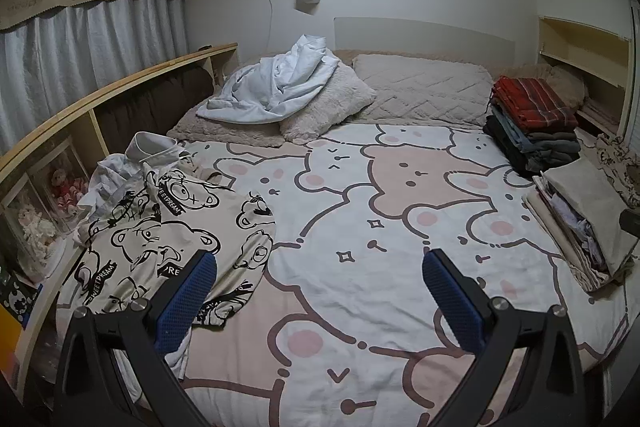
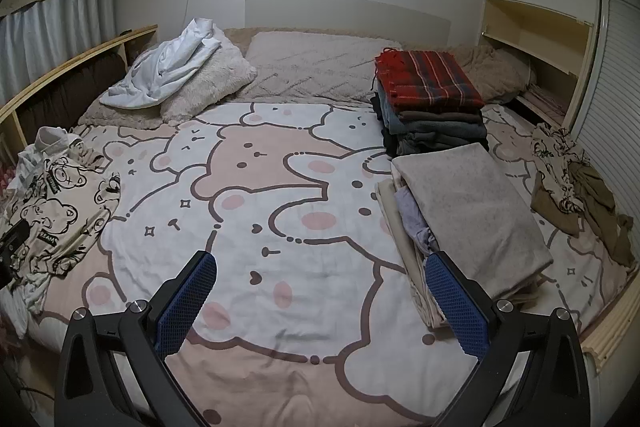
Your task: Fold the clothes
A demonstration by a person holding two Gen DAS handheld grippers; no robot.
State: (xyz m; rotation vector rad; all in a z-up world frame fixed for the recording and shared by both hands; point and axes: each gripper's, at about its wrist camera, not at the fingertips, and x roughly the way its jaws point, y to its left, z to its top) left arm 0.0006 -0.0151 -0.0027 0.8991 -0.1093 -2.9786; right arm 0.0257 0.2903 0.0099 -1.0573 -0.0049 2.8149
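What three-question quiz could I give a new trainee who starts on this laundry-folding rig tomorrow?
1. True or false: the left gripper holds the bear-print garment.
2. What lies on top of the dark folded stack?
A. red plaid cloth
B. white hoodie
C. towel
3. Fill in: the white garment lies crumpled on a ____.

Key:
1. False; both it and the right gripper are open and empty.
2. A, red plaid cloth.
3. Pillow.
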